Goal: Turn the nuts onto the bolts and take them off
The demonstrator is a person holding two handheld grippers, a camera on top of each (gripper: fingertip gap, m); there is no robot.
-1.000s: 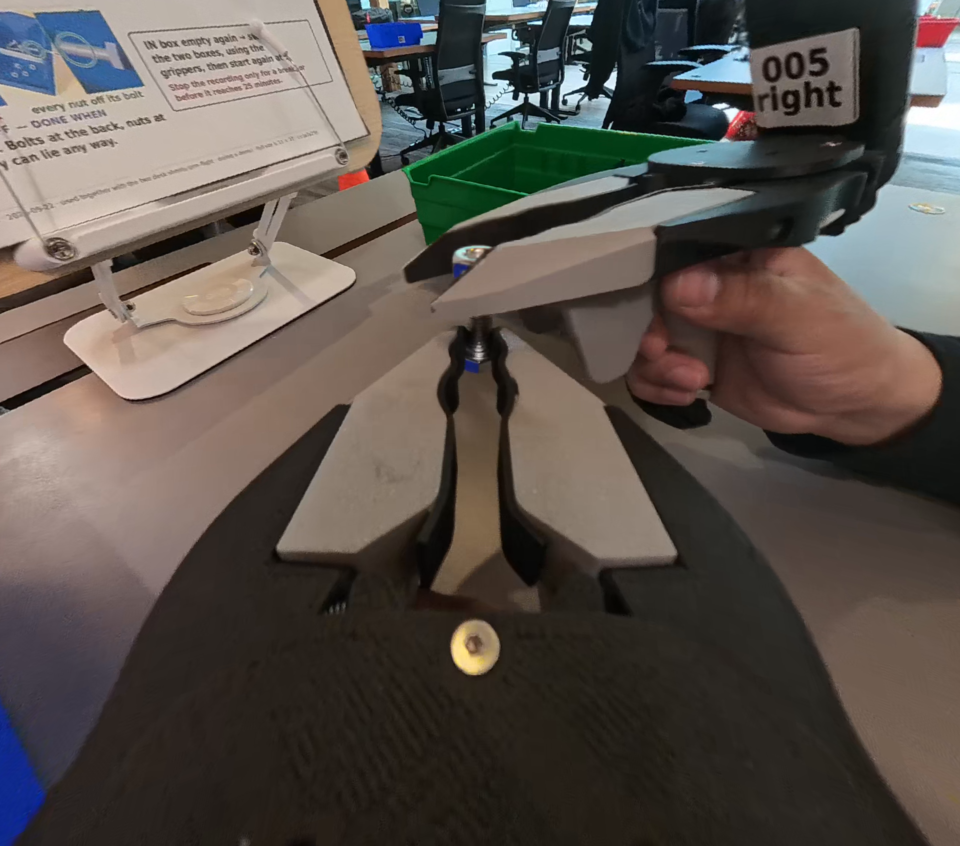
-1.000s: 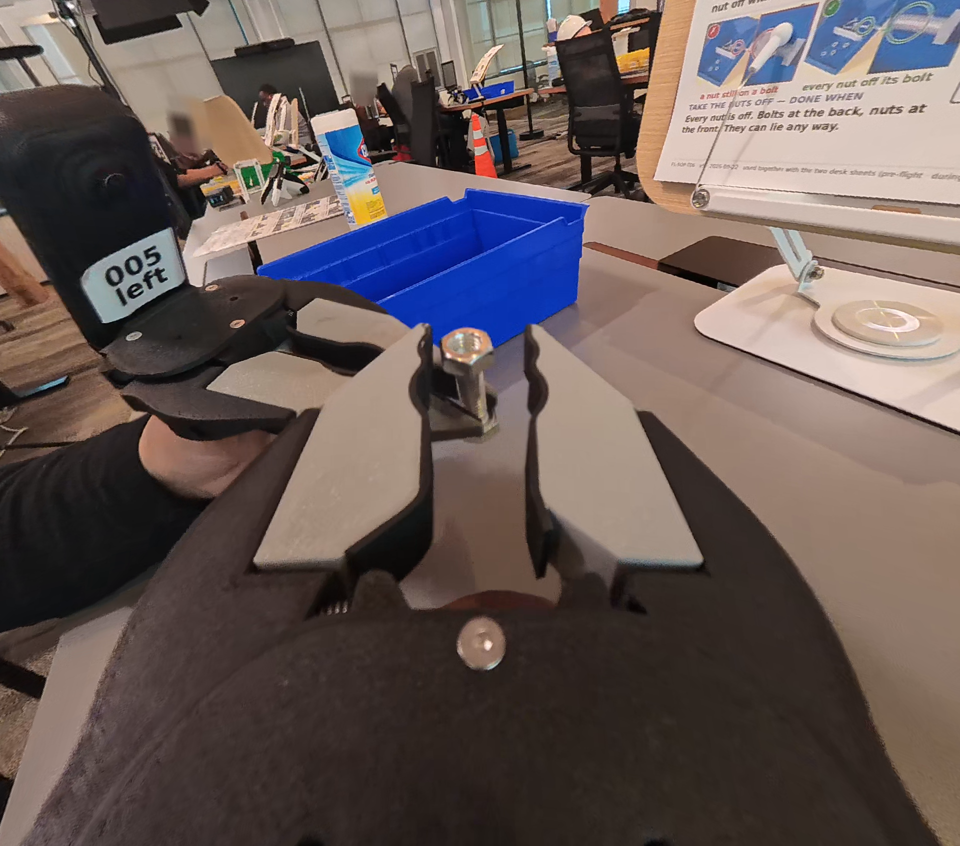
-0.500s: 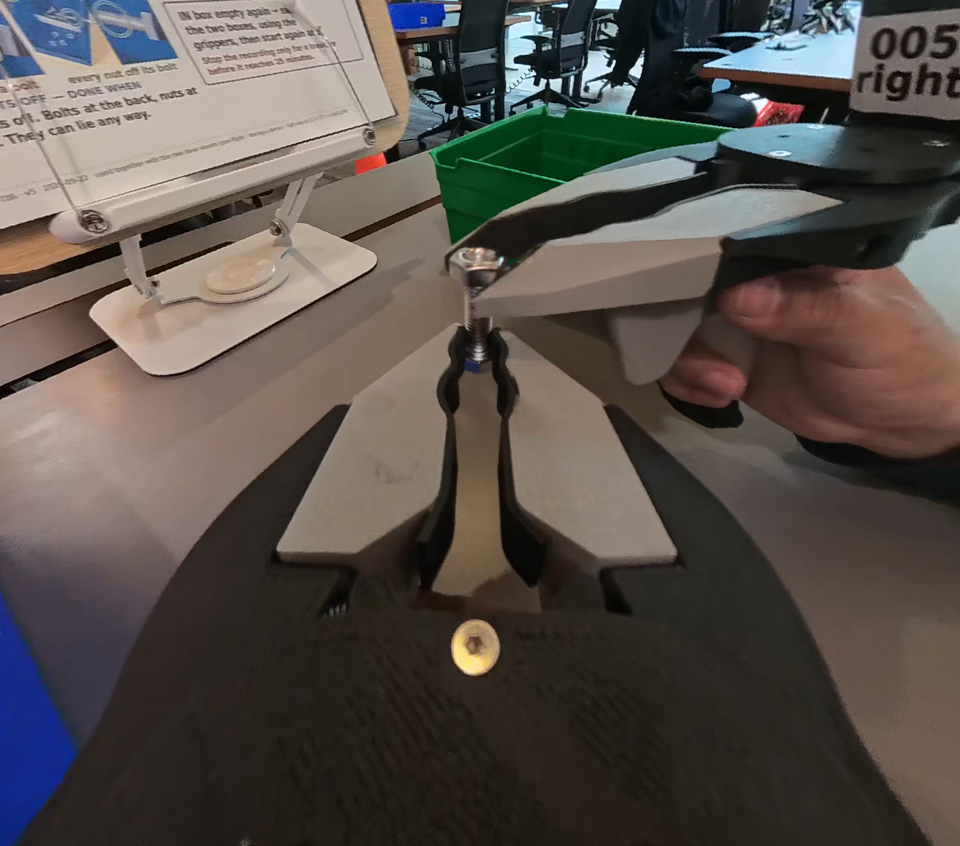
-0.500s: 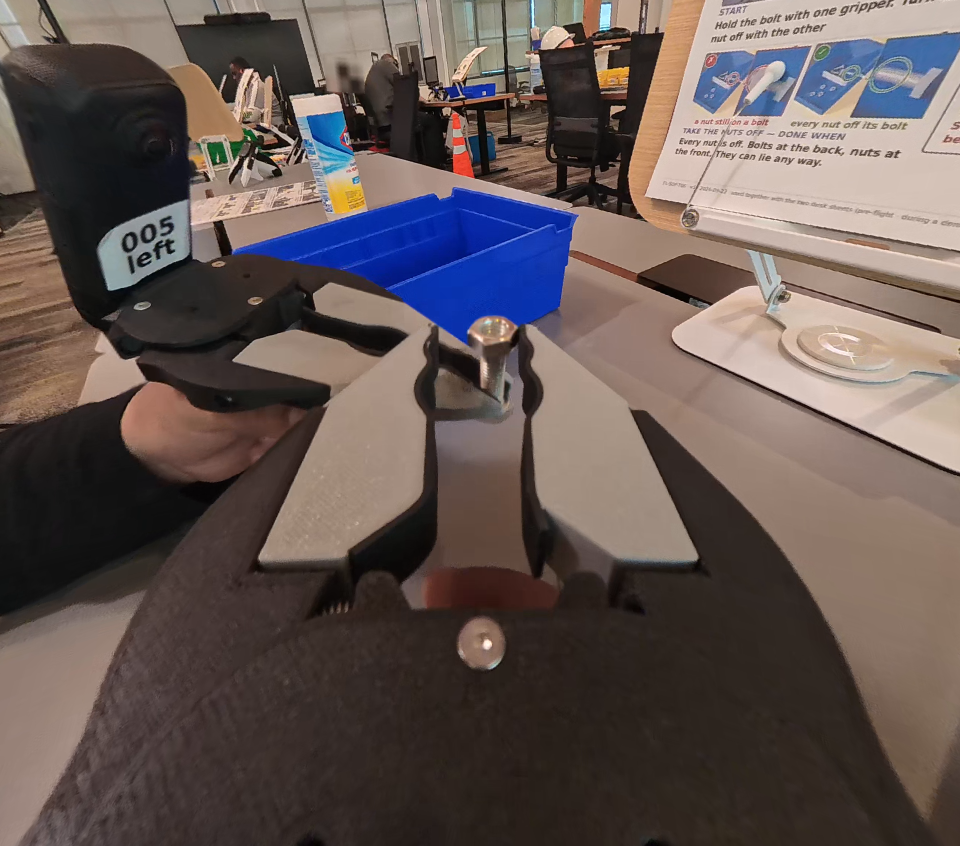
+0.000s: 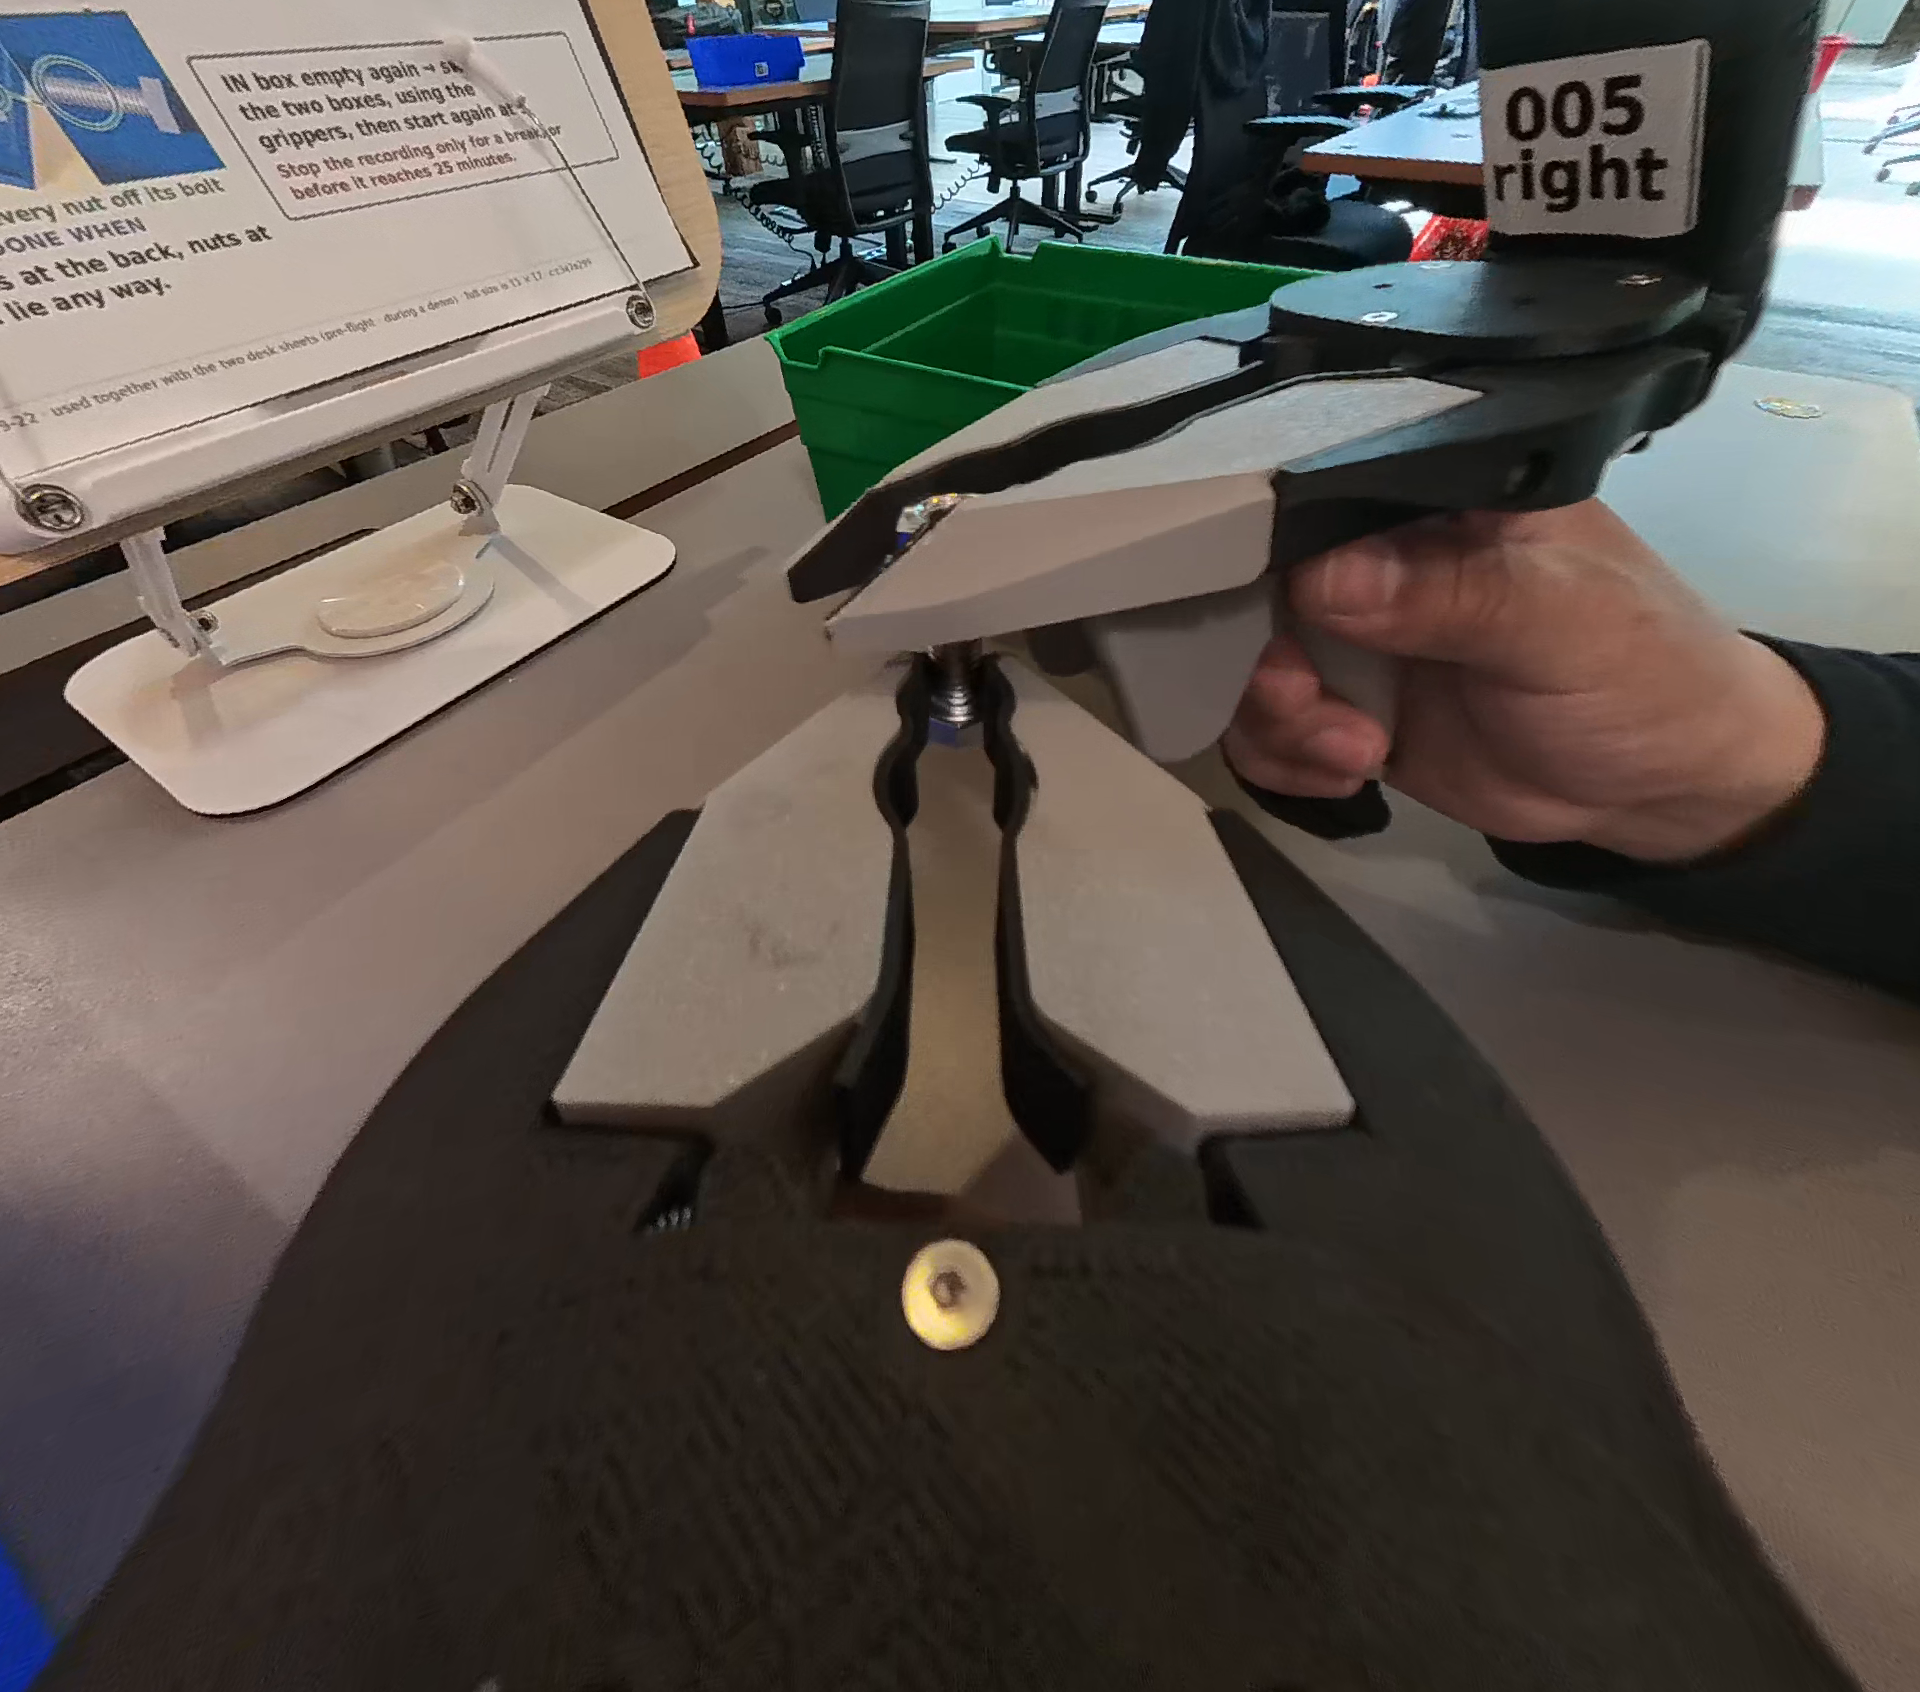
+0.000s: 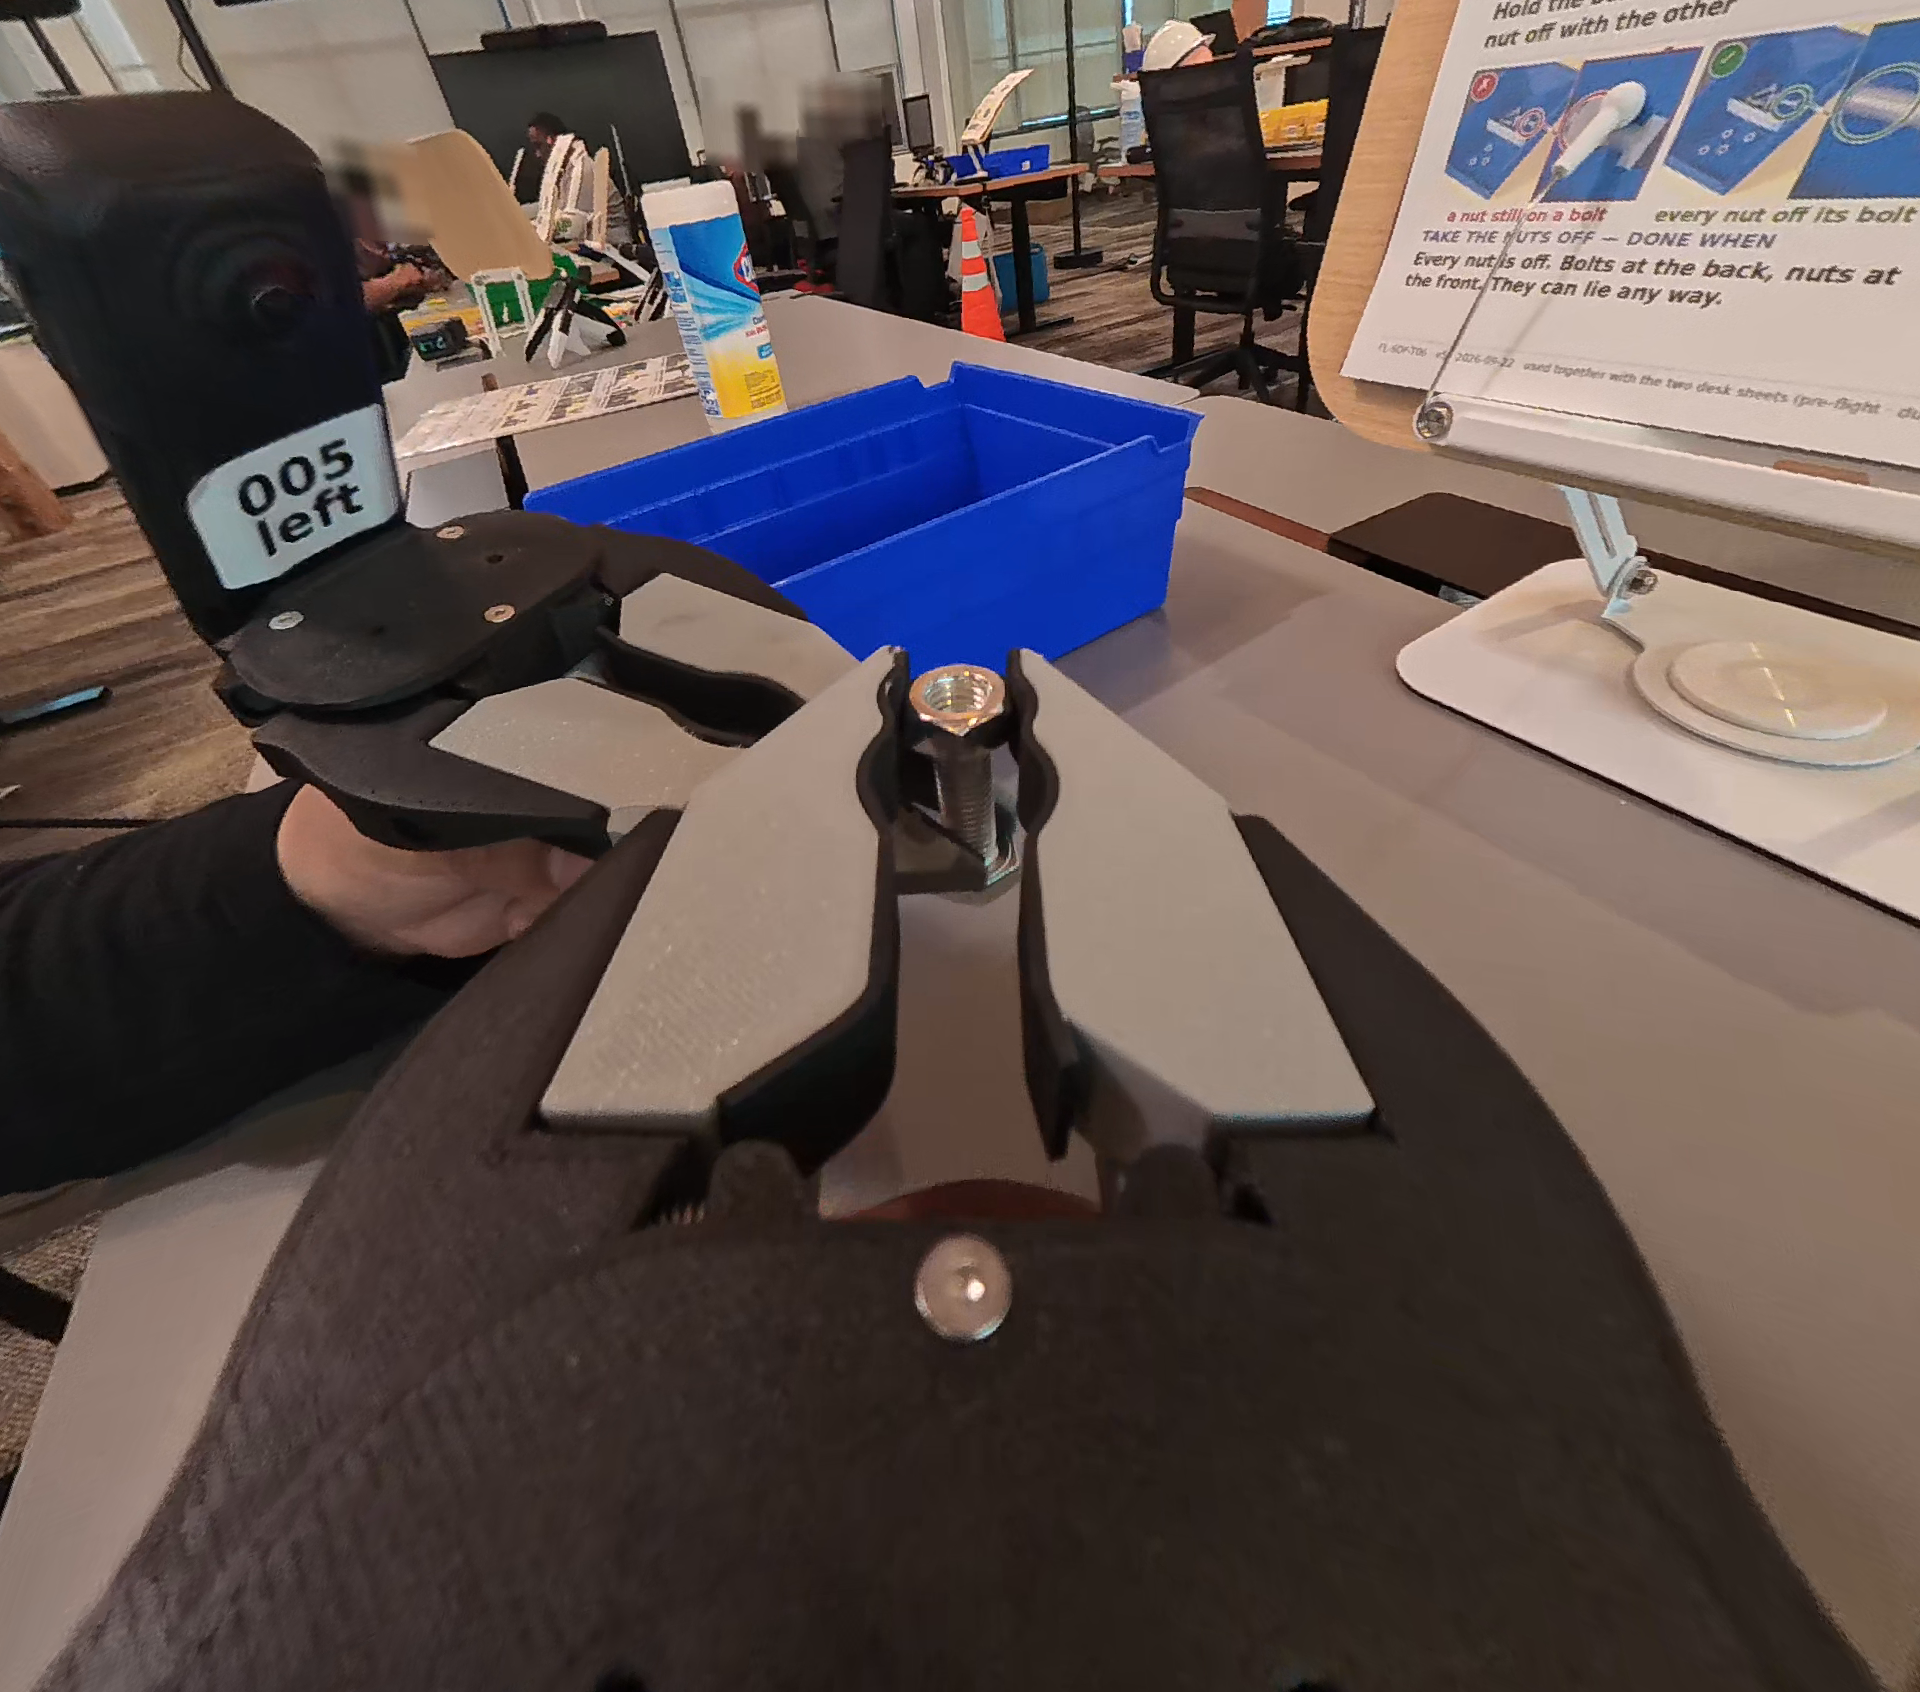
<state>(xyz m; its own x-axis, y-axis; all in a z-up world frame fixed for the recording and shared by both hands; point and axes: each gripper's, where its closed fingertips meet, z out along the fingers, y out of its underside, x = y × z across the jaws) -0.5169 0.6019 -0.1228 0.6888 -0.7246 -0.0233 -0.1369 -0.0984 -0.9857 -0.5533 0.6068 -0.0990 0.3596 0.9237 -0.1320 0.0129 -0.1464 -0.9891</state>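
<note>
The left hand-held gripper [image 5: 951, 707] points forward, level above the grey bench [image 5: 260, 894], clamped on the upright threaded steel bolt [image 6: 968, 795]. The right hand-held gripper [image 6: 956, 702] crosses it from the side, pinching the silver hexagonal nut [image 6: 956, 695] at the bolt's top.

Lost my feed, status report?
Left gripper shut on bolt. Right gripper shut on nut, at the bolt's tip. Nothing in the way.

One bolt [image 6: 971, 795], one nut [image 6: 956, 697], two bins [image 6: 997, 541].
</note>
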